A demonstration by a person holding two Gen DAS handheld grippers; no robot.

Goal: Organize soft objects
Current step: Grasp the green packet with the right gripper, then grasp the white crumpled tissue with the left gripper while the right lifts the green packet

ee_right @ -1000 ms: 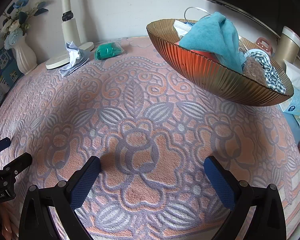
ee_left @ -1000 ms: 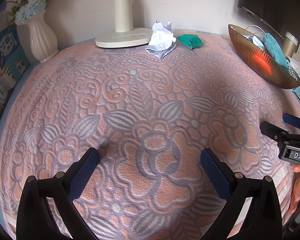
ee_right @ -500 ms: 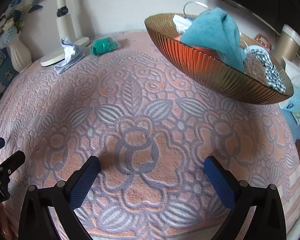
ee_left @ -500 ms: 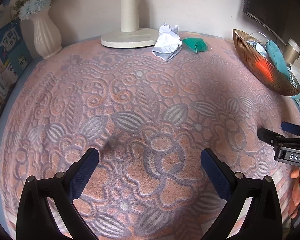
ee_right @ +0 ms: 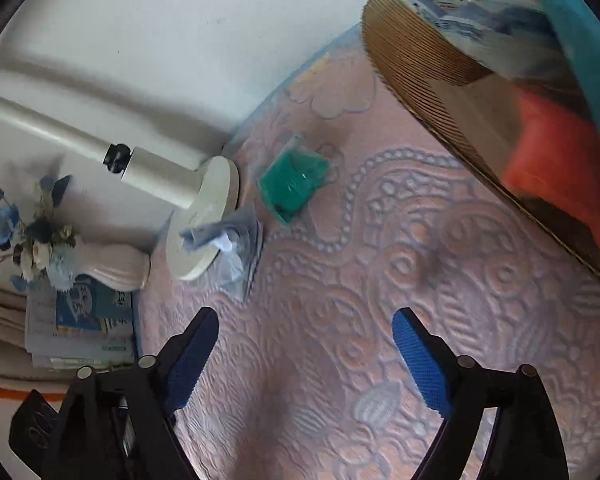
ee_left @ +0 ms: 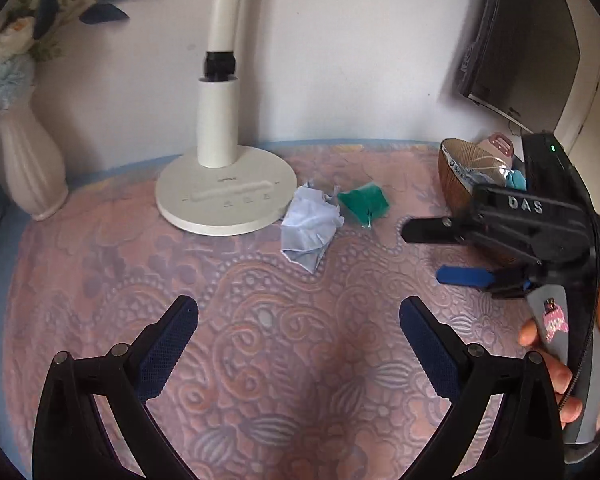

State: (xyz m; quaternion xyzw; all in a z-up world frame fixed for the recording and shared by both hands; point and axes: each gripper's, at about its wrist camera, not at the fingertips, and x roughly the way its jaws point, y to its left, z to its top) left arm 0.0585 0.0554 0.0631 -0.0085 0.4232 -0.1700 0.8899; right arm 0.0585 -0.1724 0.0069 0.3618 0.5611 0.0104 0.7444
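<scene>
Soft daylight, fisheye bend, some motion blur

Even, diffuse light with faint shadows on the wall (ee_left: 340,60) behind the lamp (ee_left: 224,196); the right wrist view is smeared — the bowl (ee_right: 440,60) and vase (ee_right: 116,266) look soft — and black vignettes curve round every corner.

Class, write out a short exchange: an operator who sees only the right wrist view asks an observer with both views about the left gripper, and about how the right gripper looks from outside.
Operator: I have only the right wrist view. How does the left gripper stand?
Observer: It is open and empty over the patterned cover, short of the crumpled pale blue cloth.
Operator: And the right gripper from outside?
Observer: A hand grips its handle. It is turned on its side in front of the bowl, tips toward the green packet, jaws closing with nothing between them.
</scene>
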